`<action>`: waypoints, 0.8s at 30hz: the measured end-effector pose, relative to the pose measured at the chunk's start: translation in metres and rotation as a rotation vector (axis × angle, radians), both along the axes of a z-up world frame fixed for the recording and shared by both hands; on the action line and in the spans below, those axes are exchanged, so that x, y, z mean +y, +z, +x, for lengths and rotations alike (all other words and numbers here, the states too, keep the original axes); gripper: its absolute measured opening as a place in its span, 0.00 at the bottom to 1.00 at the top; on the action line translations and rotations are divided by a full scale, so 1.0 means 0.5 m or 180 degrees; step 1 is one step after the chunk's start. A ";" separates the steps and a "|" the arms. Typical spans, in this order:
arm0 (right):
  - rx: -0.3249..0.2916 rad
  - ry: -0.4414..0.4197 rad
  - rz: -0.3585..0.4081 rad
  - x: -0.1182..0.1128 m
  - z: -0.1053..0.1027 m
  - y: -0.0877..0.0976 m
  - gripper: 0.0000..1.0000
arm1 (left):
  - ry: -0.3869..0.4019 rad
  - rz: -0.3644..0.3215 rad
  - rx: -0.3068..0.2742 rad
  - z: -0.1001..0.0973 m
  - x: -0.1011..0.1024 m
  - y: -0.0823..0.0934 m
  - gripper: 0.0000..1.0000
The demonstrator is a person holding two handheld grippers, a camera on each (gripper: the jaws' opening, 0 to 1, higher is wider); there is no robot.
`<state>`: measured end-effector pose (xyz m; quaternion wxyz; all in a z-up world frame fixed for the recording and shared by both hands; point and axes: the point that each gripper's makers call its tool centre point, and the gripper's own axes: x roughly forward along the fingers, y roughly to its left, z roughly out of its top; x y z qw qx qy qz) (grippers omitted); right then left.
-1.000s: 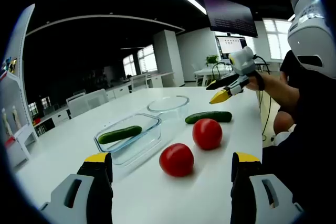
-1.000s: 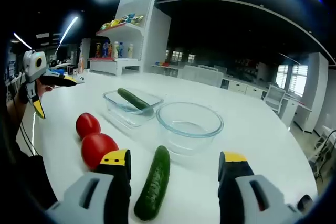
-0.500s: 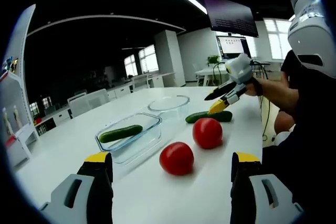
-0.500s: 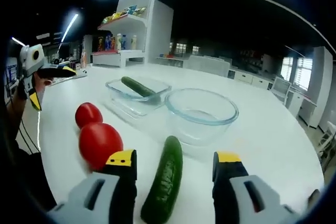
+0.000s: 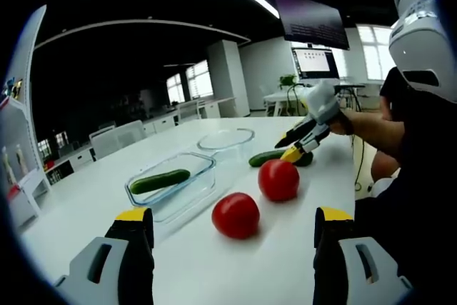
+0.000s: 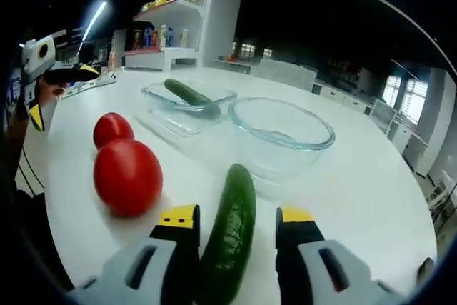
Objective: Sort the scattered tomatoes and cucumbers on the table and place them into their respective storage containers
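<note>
Two red tomatoes (image 5: 235, 215) (image 5: 278, 179) lie on the white table (image 5: 86, 198) just ahead of my left gripper (image 5: 234, 213), which is open and holds nothing. A rectangular glass container (image 5: 187, 192) holds one cucumber (image 5: 161, 181); beyond it stands a round glass bowl (image 5: 227, 139). My right gripper (image 6: 236, 213) is low over a loose cucumber (image 6: 232, 223), one jaw on each side of it, with a gap still showing on the right side. The same gripper (image 5: 287, 148) is seen straddling that cucumber (image 5: 265, 157). The tomatoes (image 6: 128, 176) (image 6: 113, 129) sit left of it.
A person's arm (image 5: 371, 123) and body stand at the table's right edge. A white shelf with packaged goods (image 6: 175, 30) rises behind the table. The bowl (image 6: 280, 137) and container (image 6: 161, 98) sit directly past the loose cucumber. The left gripper (image 6: 61, 94) hovers at the far left.
My right gripper has come down and forward over the loose cucumber, and its jaws have narrowed around it. The left gripper has stayed nearly still.
</note>
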<state>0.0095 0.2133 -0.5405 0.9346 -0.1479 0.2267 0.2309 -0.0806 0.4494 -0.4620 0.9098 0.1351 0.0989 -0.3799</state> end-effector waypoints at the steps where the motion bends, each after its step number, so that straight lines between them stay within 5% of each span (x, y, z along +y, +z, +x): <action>1: 0.0006 0.0000 0.0003 0.001 0.000 -0.001 0.37 | -0.0002 0.0004 0.0000 0.000 0.000 -0.001 0.92; 10: -0.0009 -0.0105 0.0139 0.001 0.004 0.000 0.25 | -0.0005 0.0005 0.0014 0.002 -0.002 -0.005 0.92; 24: 0.0045 -0.0097 0.0198 0.011 0.000 -0.008 0.23 | -0.0081 -0.0078 0.0060 -0.002 -0.014 -0.003 0.92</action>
